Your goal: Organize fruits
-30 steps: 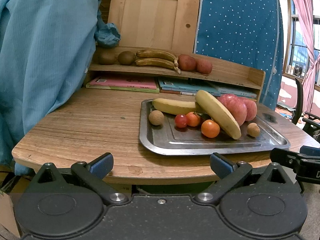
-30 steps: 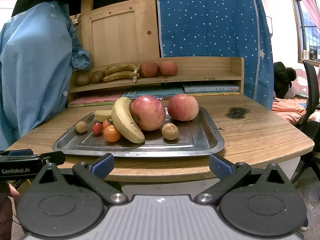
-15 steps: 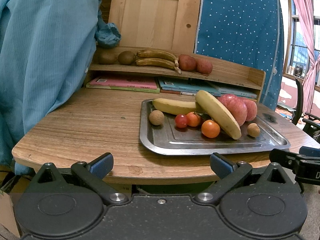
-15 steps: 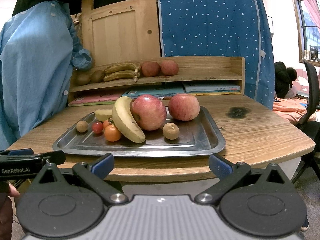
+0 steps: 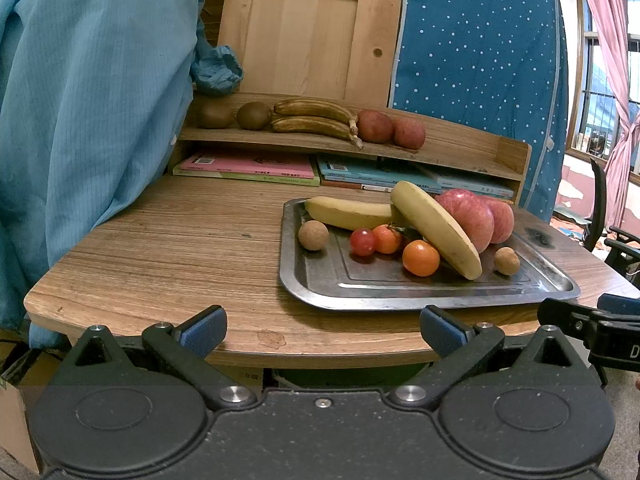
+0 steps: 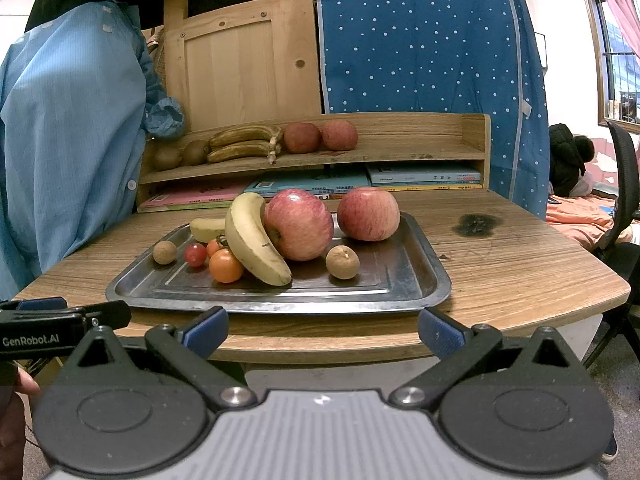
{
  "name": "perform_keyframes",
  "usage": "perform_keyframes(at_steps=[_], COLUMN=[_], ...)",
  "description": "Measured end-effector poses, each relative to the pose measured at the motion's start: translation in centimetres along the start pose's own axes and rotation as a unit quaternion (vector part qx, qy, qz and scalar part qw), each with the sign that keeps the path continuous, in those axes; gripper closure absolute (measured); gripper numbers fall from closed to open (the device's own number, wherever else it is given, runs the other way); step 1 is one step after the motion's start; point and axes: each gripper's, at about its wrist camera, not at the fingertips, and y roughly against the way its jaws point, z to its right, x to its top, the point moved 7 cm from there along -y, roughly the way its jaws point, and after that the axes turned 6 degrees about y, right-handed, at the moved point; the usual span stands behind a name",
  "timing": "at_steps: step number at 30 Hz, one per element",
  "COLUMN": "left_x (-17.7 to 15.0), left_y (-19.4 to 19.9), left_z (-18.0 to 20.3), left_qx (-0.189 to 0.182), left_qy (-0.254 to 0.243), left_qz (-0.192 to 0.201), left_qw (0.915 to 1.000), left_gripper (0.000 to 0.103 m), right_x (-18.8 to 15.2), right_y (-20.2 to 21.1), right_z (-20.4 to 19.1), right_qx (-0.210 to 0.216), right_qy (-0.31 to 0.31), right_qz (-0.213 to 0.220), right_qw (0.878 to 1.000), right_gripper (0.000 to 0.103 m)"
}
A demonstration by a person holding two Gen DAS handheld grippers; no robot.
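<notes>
1. Two grippers are held short of the near edge of the metal tray (image 6: pixel 434 276), below the table's (image 5: pixel 160 240) edge: the left gripper (image 5: pixel 322 322) and the right gripper (image 6: pixel 322 322) are both spread wide, and nothing is gripped by either. This is judged to be a ready stance before the first pick.
2. On the tray's near half, a small orange (image 6: pixel 225 266) is seen touching the near tip of the front banana (image 6: pixel 252 240), and a brown longan (image 6: pixel 342 262) lies apart, to the right of that tip.
3. The front banana's long axis is run from the tray's near middle toward its far left; it is propped on edge against the big apple (image 6: pixel 298 225), so it is judged likely to roll if the apple is taken first.
4. Toward the tray's left side, a red cherry tomato (image 6: pixel 195 255), a second longan (image 6: pixel 164 252) and another small orange (image 5: pixel 386 239) are clustered.
5. At the tray's far left, a second banana (image 5: pixel 348 213) is laid flat, its long axis roughly along the far rim. A second apple (image 6: pixel 368 213) is set at the far right.
6. Beyond the tray, a wooden shelf (image 6: pixel 400 156) is seen with kiwis (image 6: pixel 194 153), browned bananas (image 6: pixel 240 142) and apples (image 6: pixel 320 136) grouped by kind. This is judged the pattern to be matched. Books (image 5: pixel 248 168) are stored beneath it.
</notes>
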Motion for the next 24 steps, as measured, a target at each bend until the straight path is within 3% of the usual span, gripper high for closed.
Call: perform_keyframes(at_steps=[24], left_x=[0.02], left_y=[0.03], left_z=[-0.08], left_qx=[0.0], left_qy=[0.001], left_qz=[0.0], left_qw=[1.0], left_gripper=[0.001], right_x=[0.01], right_y=[-0.02], right_z=[-0.36], right_qx=[0.0], right_qy=[0.001], right_qz=[-0.001], right_qw=[1.0], right_gripper=[0.0])
